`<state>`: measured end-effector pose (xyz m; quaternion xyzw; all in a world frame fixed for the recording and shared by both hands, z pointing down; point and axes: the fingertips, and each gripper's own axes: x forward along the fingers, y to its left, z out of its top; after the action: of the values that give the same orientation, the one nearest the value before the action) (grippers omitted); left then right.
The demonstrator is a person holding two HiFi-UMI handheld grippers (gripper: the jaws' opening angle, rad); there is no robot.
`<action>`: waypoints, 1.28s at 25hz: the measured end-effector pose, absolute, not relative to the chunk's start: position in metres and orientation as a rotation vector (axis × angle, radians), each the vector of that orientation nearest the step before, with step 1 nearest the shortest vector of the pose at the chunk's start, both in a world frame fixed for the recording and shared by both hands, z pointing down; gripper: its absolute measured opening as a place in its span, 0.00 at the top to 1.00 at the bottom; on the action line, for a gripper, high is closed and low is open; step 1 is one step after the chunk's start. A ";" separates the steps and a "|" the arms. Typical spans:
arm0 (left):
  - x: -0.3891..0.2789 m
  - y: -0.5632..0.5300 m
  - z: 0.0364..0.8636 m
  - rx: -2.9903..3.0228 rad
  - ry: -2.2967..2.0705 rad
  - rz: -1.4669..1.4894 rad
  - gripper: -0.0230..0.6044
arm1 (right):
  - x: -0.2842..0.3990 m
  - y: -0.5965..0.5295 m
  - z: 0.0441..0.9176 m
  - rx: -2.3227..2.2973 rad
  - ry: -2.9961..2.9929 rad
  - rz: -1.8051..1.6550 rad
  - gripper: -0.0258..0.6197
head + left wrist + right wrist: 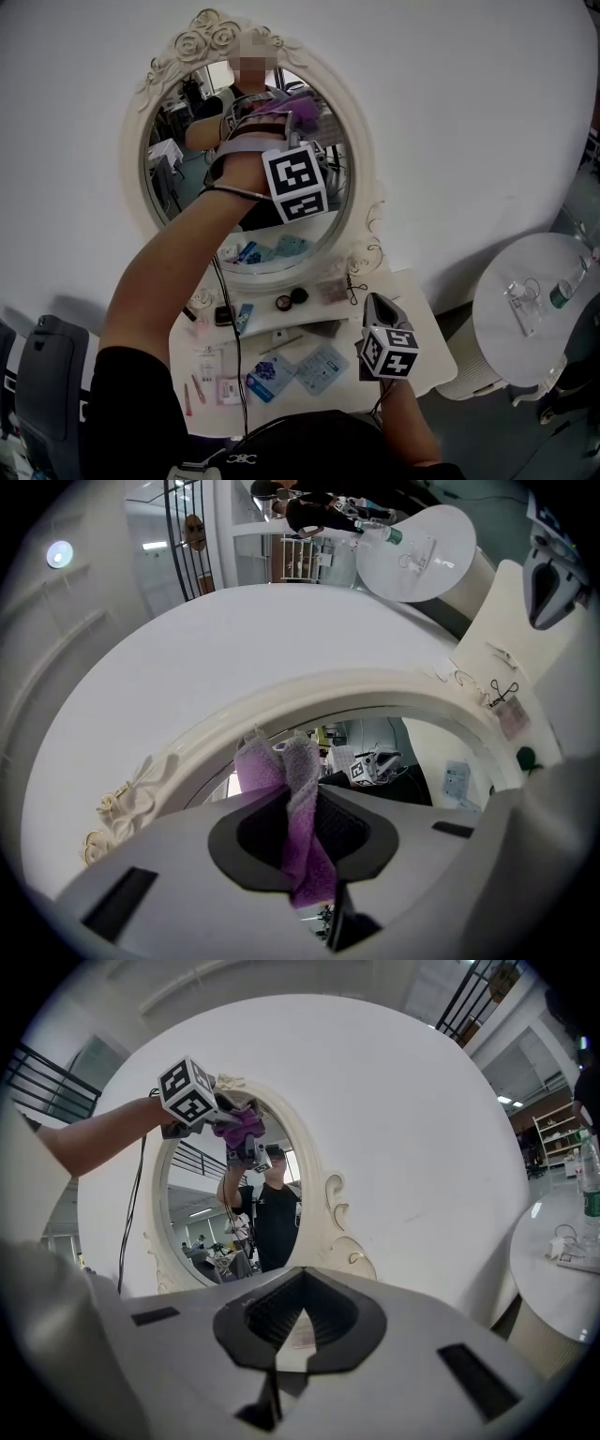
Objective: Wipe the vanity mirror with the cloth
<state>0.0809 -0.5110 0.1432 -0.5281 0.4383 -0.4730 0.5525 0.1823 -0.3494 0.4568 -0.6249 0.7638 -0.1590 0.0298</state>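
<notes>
The oval vanity mirror (183, 183) in its ornate cream frame (328, 691) hangs on the white wall. My left gripper (289, 120) is raised against the upper part of the glass and is shut on a purple cloth (306, 105). The cloth (302, 822) is bunched between the jaws and touches the mirror near the top of the frame. In the right gripper view the cloth (240, 1125) shows at the mirror's (202, 1208) upper edge. My right gripper (376, 307) hangs low over the vanity table (427, 337), shut, with nothing in it (298, 1321).
Small packets (322, 367), a dark jar (298, 295) and other cosmetics lie on the vanity table. A round white side table (520, 281) with a bottle (566, 291) stands at the right. A dark chair (47, 375) is at the lower left. A black cable (223, 309) trails from my left arm.
</notes>
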 end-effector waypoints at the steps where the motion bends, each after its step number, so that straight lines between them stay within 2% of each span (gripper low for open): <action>1: 0.083 -0.512 0.148 -1.221 1.028 -1.122 0.86 | 0.181 -0.350 0.457 -1.925 2.355 -0.491 0.94; 19: 0.110 -0.521 0.249 -1.163 0.892 -1.162 0.86 | 0.189 -0.340 0.468 -1.983 2.309 -0.530 0.94; 32: 0.112 -0.520 0.365 -1.189 0.686 -1.276 0.86 | 0.200 -0.322 0.471 -2.049 2.280 -0.529 0.94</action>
<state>0.1119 -0.5197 0.3650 -0.5113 0.2949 -0.5487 0.5921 0.2001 -0.3215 0.4711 -0.6587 0.7328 -0.1699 0.0155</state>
